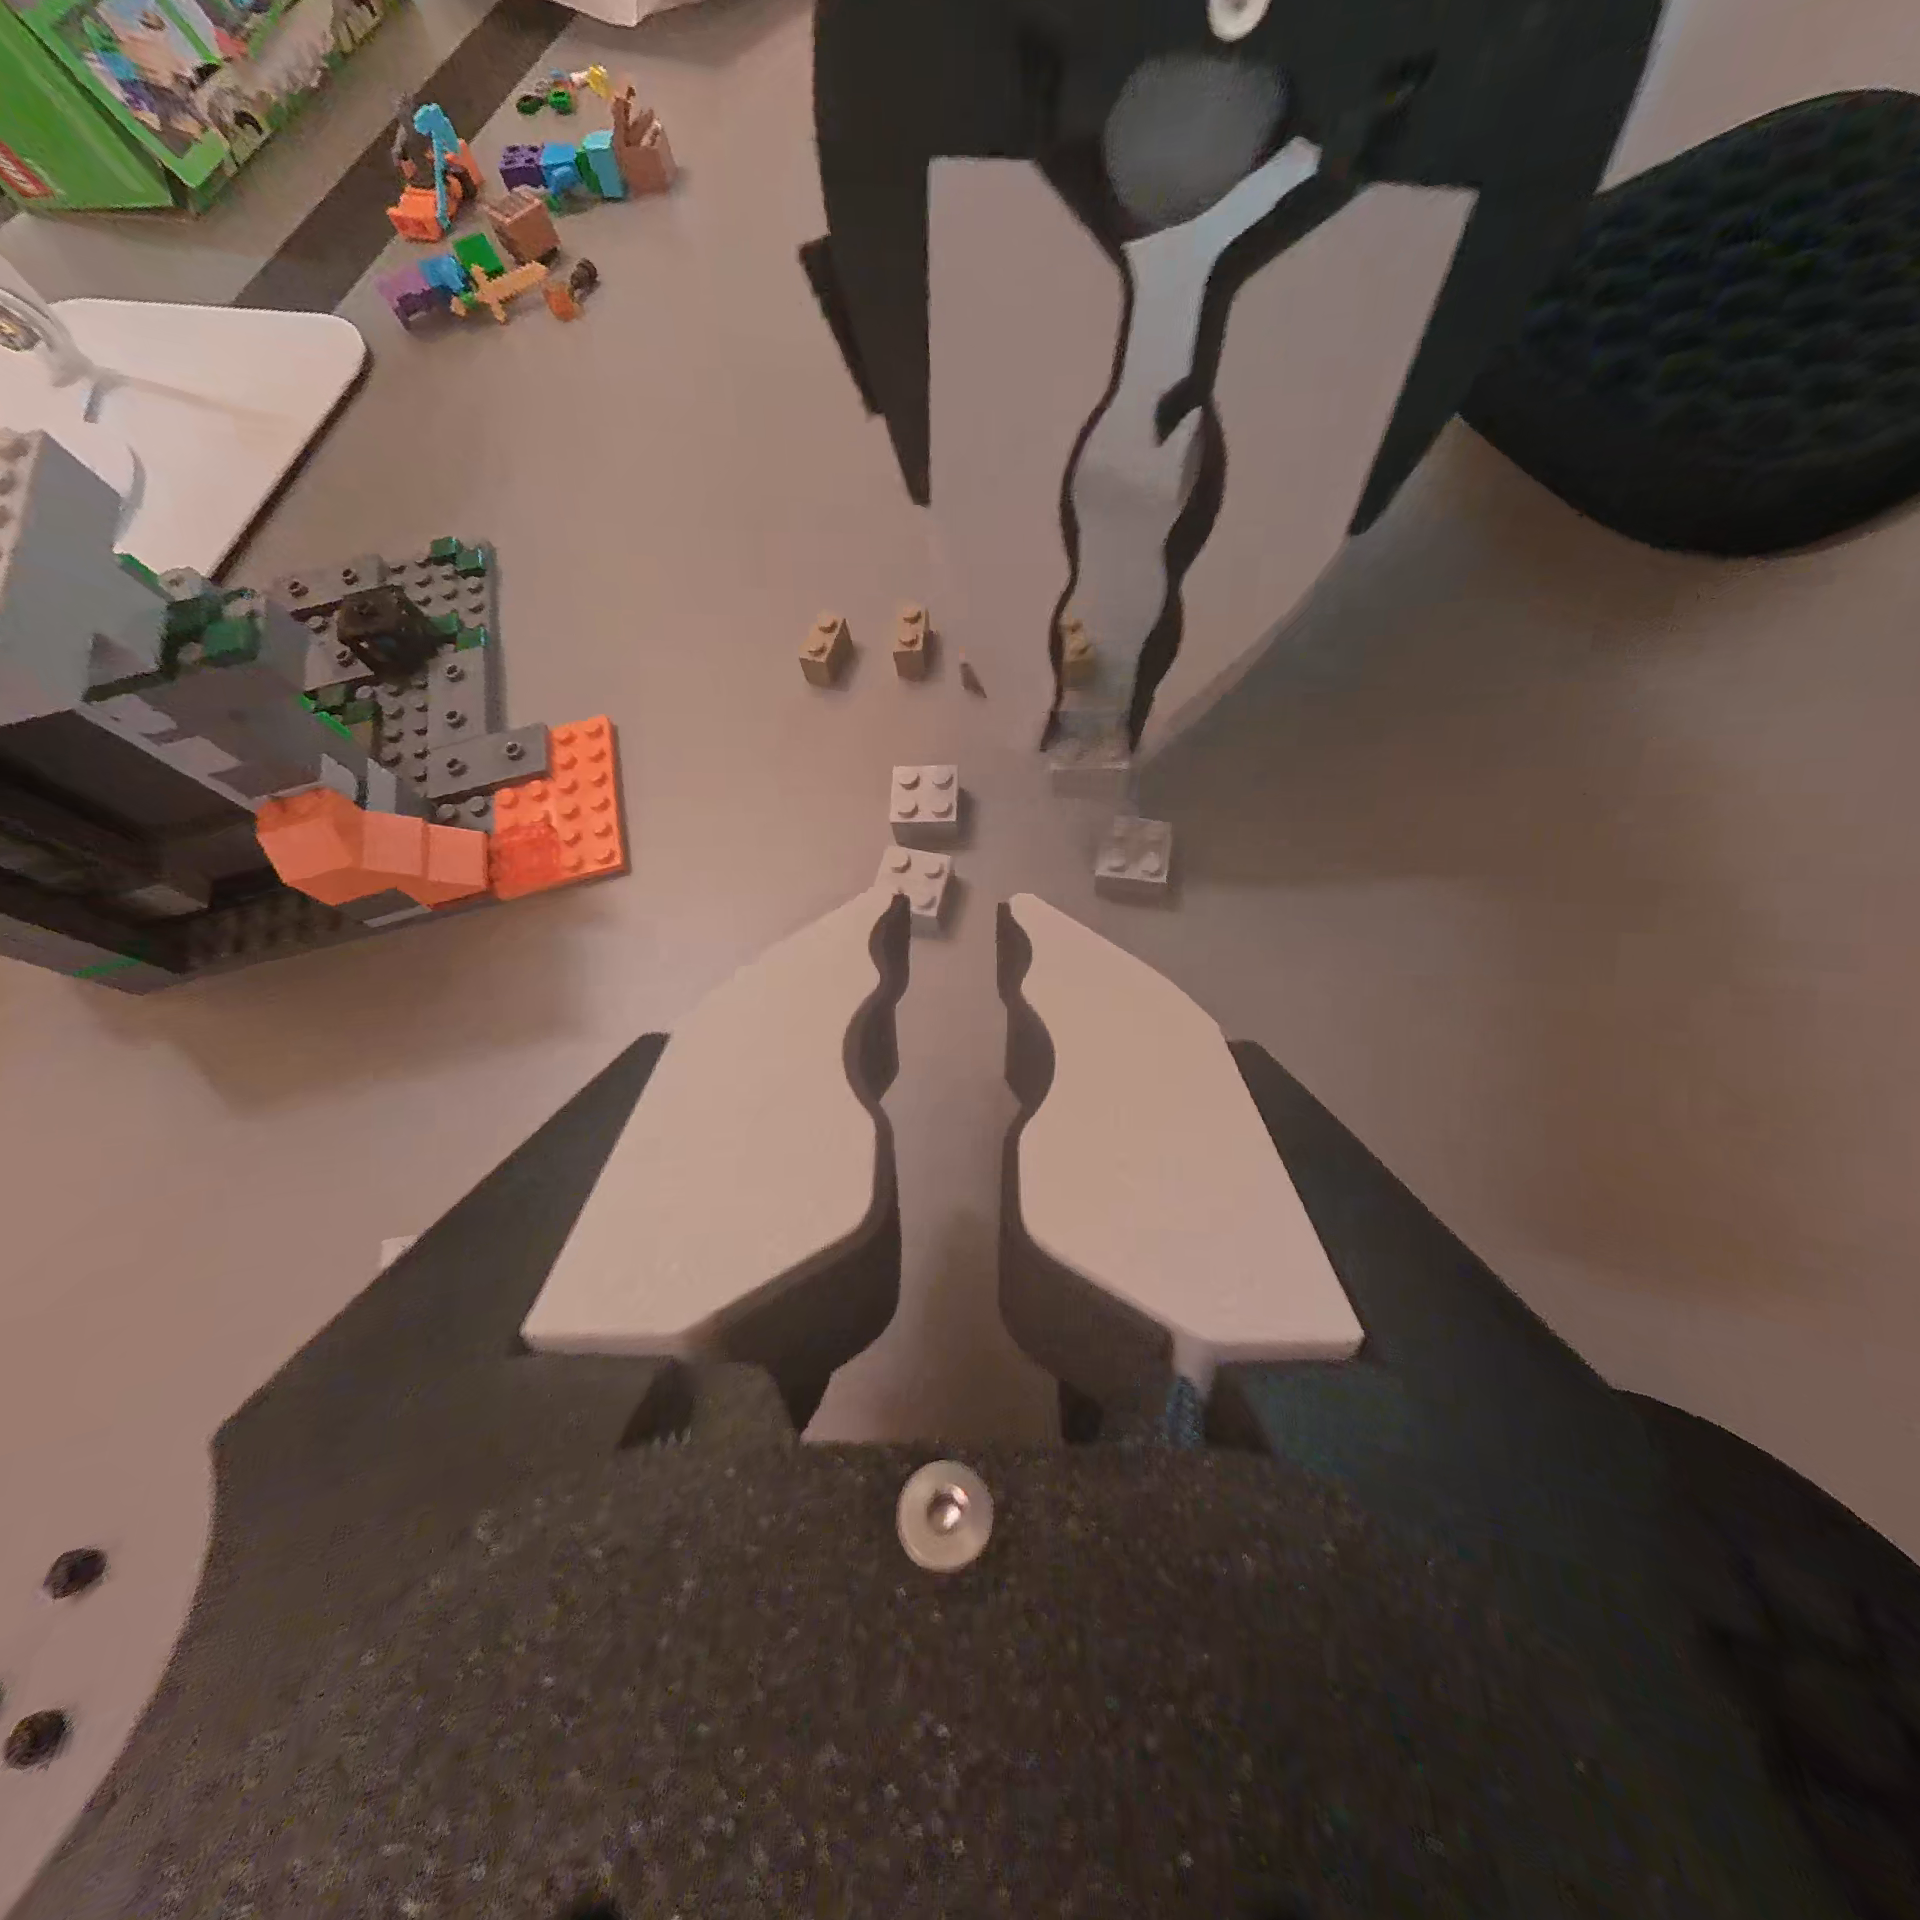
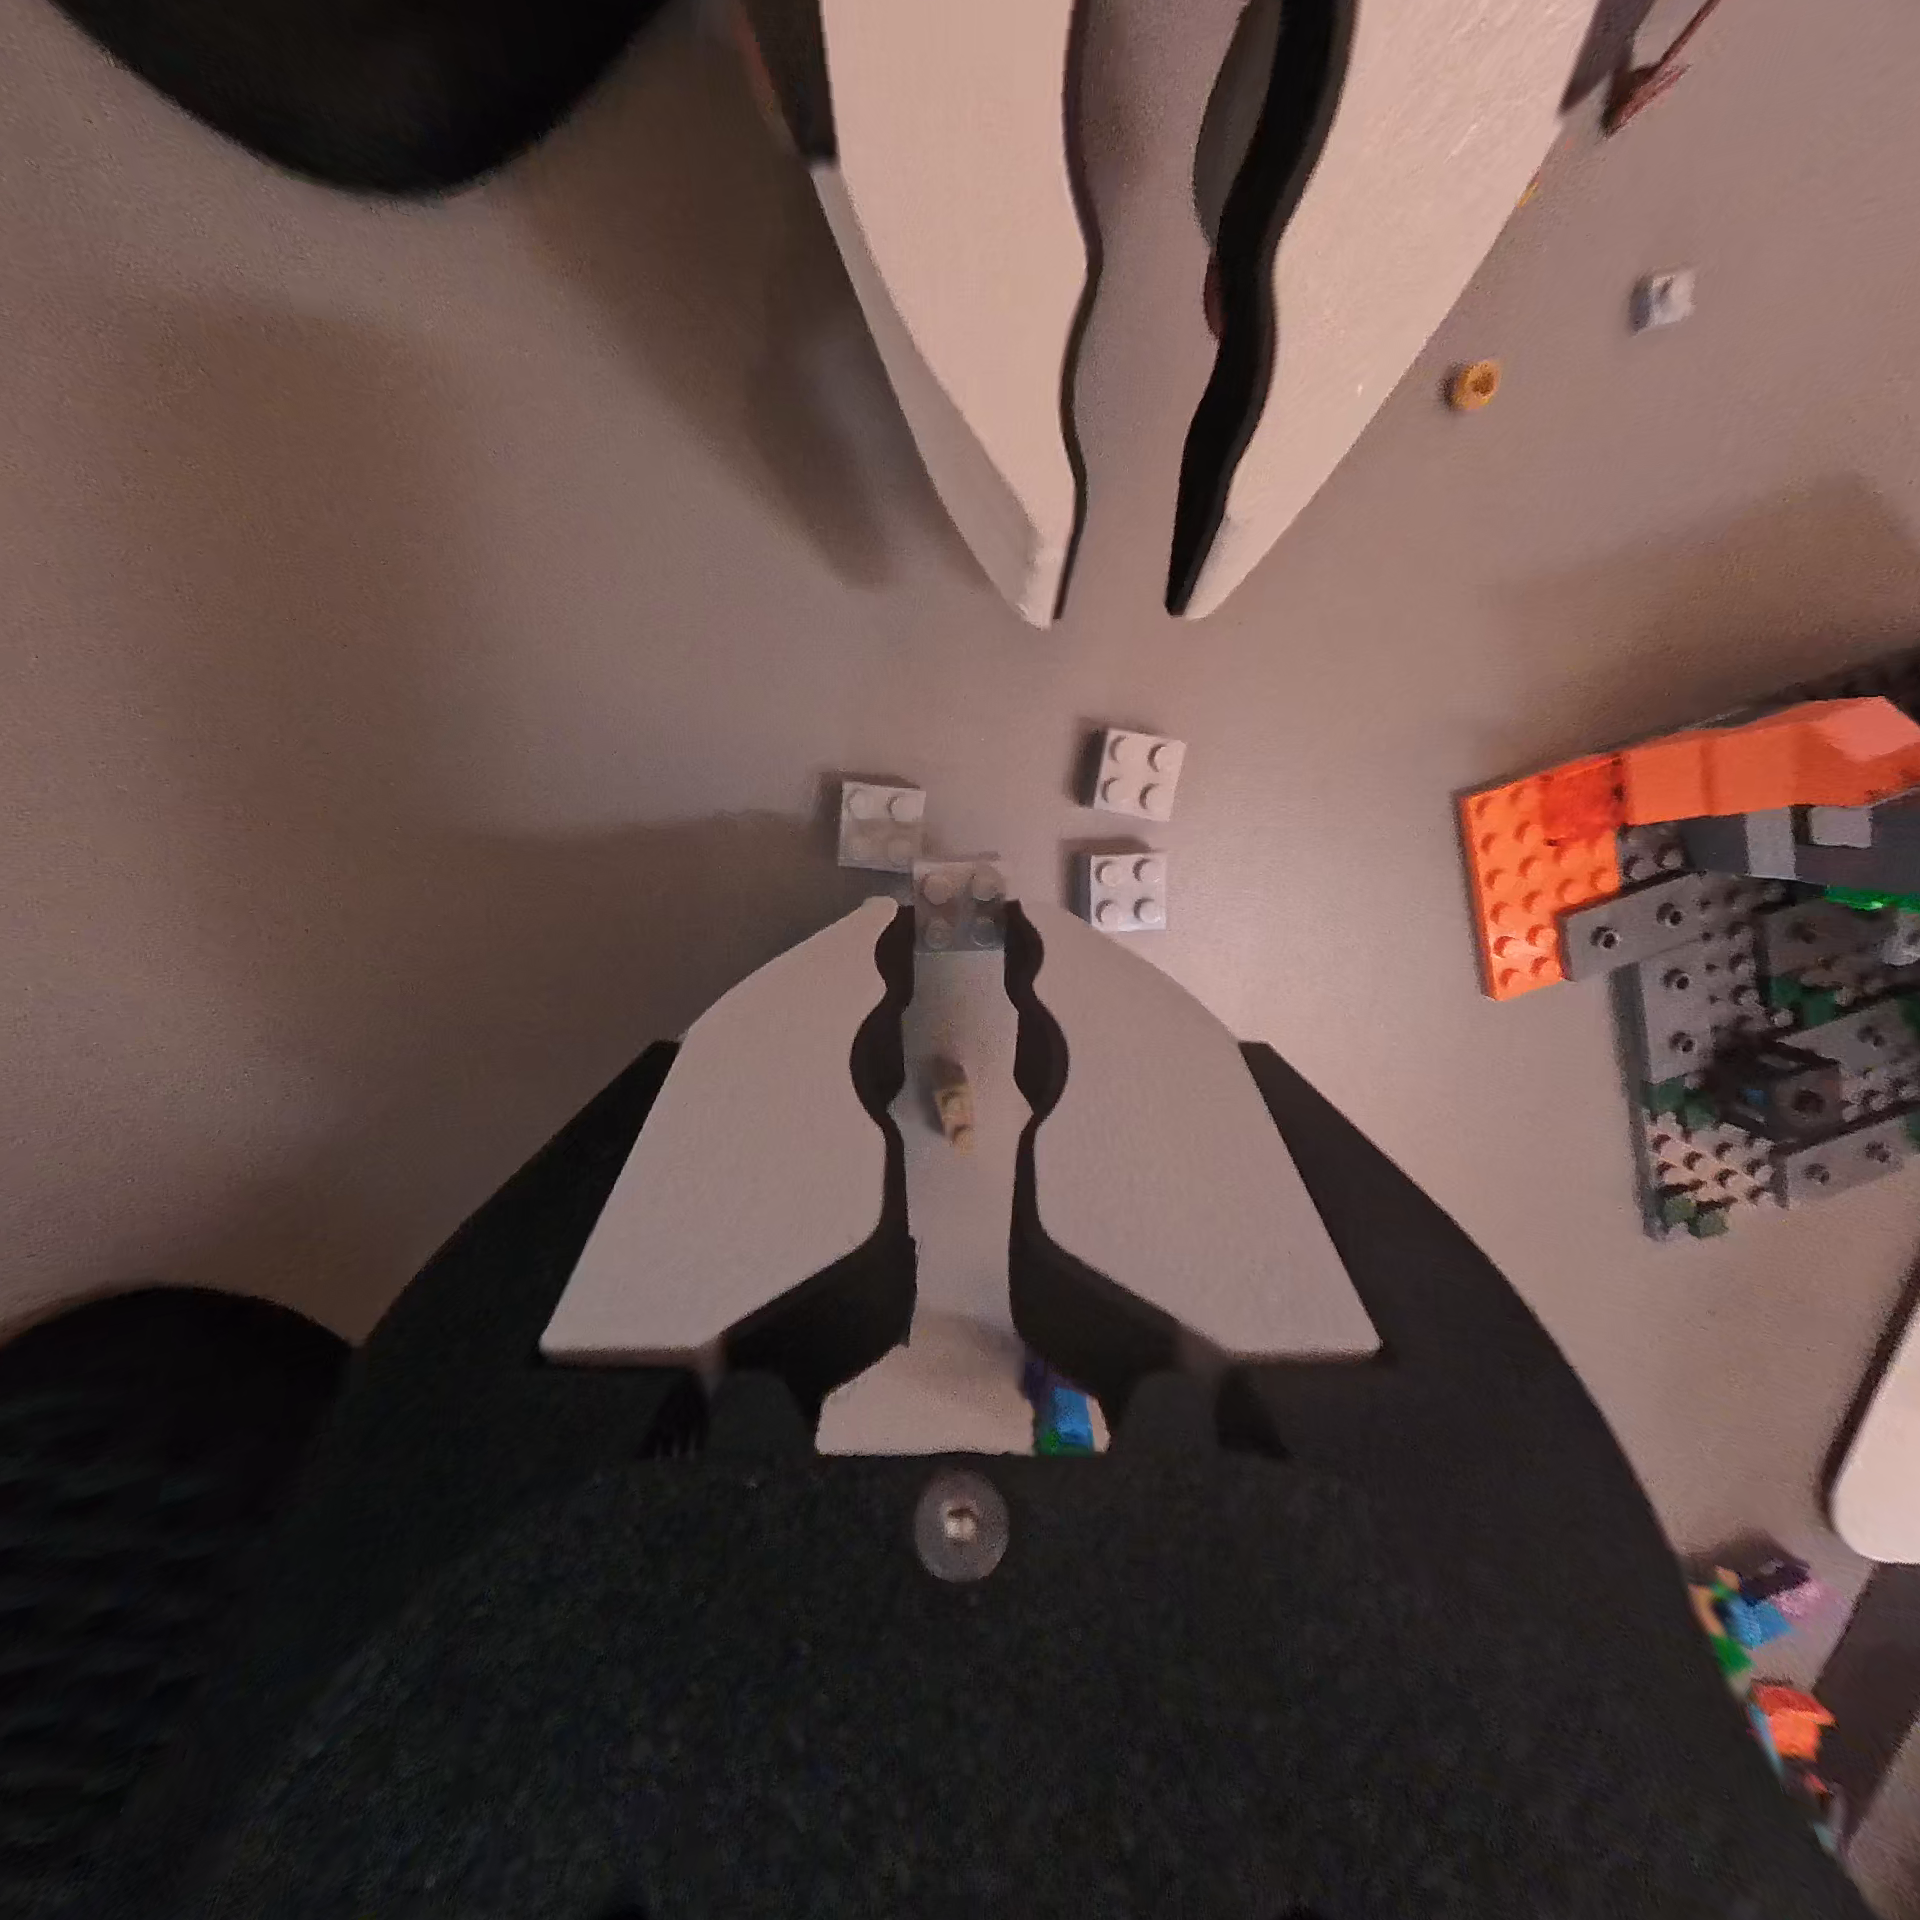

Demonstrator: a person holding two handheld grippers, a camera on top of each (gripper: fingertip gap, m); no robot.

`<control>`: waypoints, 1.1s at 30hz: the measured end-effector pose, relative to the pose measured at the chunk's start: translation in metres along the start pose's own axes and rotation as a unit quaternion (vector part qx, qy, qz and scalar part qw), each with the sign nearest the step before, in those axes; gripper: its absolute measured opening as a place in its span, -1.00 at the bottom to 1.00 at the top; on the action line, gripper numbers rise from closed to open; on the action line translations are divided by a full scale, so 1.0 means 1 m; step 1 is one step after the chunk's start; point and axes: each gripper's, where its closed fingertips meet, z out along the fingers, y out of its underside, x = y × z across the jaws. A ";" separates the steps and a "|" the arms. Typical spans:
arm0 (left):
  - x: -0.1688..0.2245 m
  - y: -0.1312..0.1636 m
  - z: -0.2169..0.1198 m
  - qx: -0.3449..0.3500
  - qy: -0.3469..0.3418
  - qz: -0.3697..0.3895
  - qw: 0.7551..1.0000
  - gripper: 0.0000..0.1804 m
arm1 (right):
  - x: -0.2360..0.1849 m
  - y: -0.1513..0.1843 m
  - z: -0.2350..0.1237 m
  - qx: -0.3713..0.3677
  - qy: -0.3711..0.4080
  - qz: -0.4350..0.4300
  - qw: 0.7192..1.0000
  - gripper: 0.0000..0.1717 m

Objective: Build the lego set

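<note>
My right gripper (image 2: pixel 958 914) is shut on a light grey two-by-two brick (image 2: pixel 961 904), held at the fingertips just over the table. It also shows in the left wrist view (image 1: pixel 1086 732) with that brick (image 1: pixel 1086 767) at its tips. My left gripper (image 1: pixel 948 907) is open with nothing between its fingers. Its left fingertip is beside another grey brick (image 1: pixel 914 883) on the table. Two more grey bricks (image 1: pixel 925 803) (image 1: pixel 1135 854) lie between the grippers. A tan brick (image 2: pixel 954 1107) lies on the table under my right fingers.
A grey brick model with an orange plate (image 1: pixel 566 800) stands to the left, and shows in the right wrist view (image 2: pixel 1527 883). Two tan bricks (image 1: pixel 826 649) lie beyond. There are green boxes (image 1: pixel 104 104), a pile of coloured pieces (image 1: pixel 520 197), a white board (image 1: pixel 208 416) and a black round object (image 1: pixel 1714 332). The gap from one gripper's tips to the other's is roughly 5 cm.
</note>
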 end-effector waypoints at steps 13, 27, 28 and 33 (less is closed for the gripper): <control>-0.015 -0.005 -0.006 0.014 -0.045 -0.006 0.999 -0.86 | -0.013 -0.010 0.010 -0.006 -0.003 0.086 0.996 -0.81; -0.014 -0.008 -0.008 0.017 -0.046 -0.002 0.999 -0.86 | -0.014 -0.007 0.015 -0.015 -0.002 0.081 0.997 -0.81; -0.014 -0.008 -0.008 0.018 -0.045 -0.002 0.999 -0.86 | -0.014 -0.008 0.015 -0.013 -0.003 0.080 0.997 -0.81; -0.014 -0.008 -0.009 0.017 -0.046 -0.002 0.999 -0.86 | -0.015 -0.010 0.013 -0.006 -0.007 0.073 0.997 -0.76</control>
